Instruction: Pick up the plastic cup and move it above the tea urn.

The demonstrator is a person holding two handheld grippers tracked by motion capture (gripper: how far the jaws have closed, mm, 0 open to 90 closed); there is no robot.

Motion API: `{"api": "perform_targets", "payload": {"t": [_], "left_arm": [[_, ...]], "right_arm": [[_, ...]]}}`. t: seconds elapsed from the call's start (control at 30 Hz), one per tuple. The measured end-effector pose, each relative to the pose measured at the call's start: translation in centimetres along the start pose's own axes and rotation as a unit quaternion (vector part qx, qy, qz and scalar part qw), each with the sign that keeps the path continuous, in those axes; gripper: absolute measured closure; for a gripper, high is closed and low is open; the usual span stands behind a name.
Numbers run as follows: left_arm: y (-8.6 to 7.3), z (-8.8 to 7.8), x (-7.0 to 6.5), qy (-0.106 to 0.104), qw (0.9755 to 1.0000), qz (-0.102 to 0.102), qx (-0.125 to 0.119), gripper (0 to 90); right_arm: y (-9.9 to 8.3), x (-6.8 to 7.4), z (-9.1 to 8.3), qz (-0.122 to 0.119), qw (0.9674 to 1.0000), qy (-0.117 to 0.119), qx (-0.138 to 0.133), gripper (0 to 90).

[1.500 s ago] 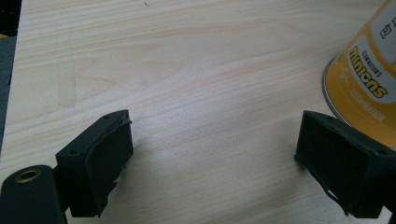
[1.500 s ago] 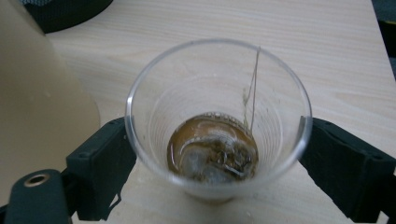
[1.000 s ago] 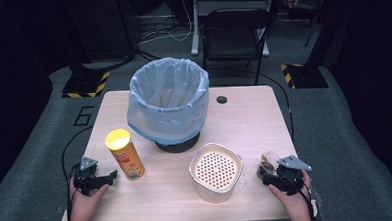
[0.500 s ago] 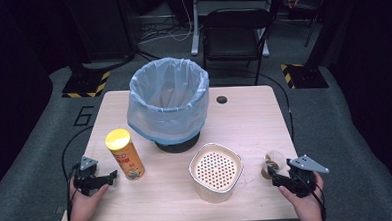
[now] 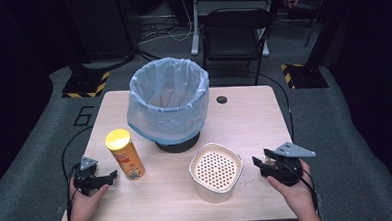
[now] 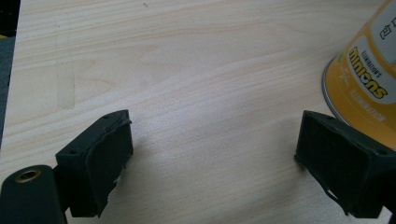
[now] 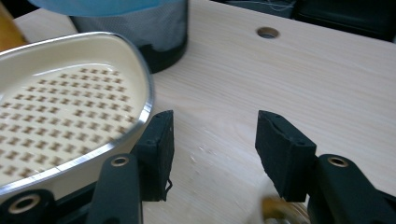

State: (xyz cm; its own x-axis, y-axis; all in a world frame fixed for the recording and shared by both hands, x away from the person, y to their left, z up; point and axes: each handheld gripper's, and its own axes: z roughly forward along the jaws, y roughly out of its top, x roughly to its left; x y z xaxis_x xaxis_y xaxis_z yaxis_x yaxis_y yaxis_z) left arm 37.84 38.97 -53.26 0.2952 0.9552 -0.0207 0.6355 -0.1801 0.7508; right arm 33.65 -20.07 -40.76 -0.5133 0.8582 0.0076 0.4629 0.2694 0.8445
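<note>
Your right gripper (image 7: 212, 154) had its jaws parted to a middling gap, and they had just been closing. Bare wood showed between the pads; nothing was pinched there. Low at the root of the right-hand jaw sat a blurred brownish scrap (image 7: 275, 207); whether it touched the pad could not be told. In the high view the same small brown thing (image 5: 270, 161) lay right at the gripper's (image 5: 260, 163) jaw tips. Just outside the left-hand jaw stood the cream container (image 7: 70, 116) with the perforated top and metal rim, close against that jaw. Beyond it, farther from the jaws, was the dark base of the bin (image 7: 154, 28) with its blue liner. Ahead and to the right of the jaws was a round hole (image 7: 267, 32) in the table (image 7: 303, 84).

Your right hand (image 5: 295, 191) came in from the near edge, gripper pointed toward the container, grey plate on top.

Your left gripper (image 6: 215, 154) stood open and wide, with only tabletop between the jaws. Just beyond the right-hand jaw stood the yellow can (image 6: 364, 79), upright, outside the gap. Its label read "minions", upside down in that view; smaller print beside it was too fine to read. Your left hand (image 5: 85, 200) rested at the near table edge, with the gripper (image 5: 109, 177) aimed toward the can's foot (image 5: 131, 171).

A "6" (image 5: 84, 116) was marked on the floor, left of the table.
</note>
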Motion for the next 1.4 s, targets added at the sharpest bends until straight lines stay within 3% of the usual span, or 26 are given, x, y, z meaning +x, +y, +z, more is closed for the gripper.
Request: {"api": "perform_targets", "payload": {"t": [0.07,0.13,0.23,0.33,0.47,0.6,0.73,1.07,1.2,1.4], "left_arm": [[0.0,0.0,0.0,0.0,1.0,0.0,0.0,10.7],[0.0,0.0,0.0,0.0,1.0,0.001,0.001,10.7],[0.0,0.0,0.0,0.0,1.0,0.0,0.0,10.8],[0.0,0.0,0.0,0.0,1.0,0.0,0.0,10.7],[0.0,0.0,0.0,-0.001,1.0,0.0,0.0,10.7],[0.0,0.0,0.0,-0.001,1.0,0.002,0.001,10.7],[0.0,0.0,0.0,0.0,1.0,0.002,0.001,10.7],[0.0,0.0,0.0,0.0,1.0,0.002,0.001,10.7],[0.0,0.0,0.0,0.0,1.0,0.002,0.0,10.7],[0.0,0.0,0.0,-0.001,1.0,0.002,0.001,10.7]], "right_arm": [[0.4,0.5,0.3,-0.006,1.0,0.005,0.001,47.0],[1.4,1.7,1.1,-0.016,0.9994,0.032,-0.004,50.2],[2.0,2.4,1.8,-0.01,0.9981,0.06,-0.008,51.8],[2.1,2.8,2.7,-0.018,0.998,0.06,0.006,56.9],[1.4,2.7,3.9,-0.008,0.9971,0.068,0.032,64.5],[0.9,2.5,4.5,-0.002,0.9965,0.075,0.035,72.6],[1.0,2.5,4.2,-0.016,0.9972,0.06,0.042,74.1],[-0.1,1.0,2.6,-0.002,0.9985,0.038,0.038,70.9],[-0.2,0.7,2.2,0.002,0.9988,0.034,0.035,64.5],[0.9,0.0,-0.2,0.015,0.9998,0.01,-0.009,49.7]]}}
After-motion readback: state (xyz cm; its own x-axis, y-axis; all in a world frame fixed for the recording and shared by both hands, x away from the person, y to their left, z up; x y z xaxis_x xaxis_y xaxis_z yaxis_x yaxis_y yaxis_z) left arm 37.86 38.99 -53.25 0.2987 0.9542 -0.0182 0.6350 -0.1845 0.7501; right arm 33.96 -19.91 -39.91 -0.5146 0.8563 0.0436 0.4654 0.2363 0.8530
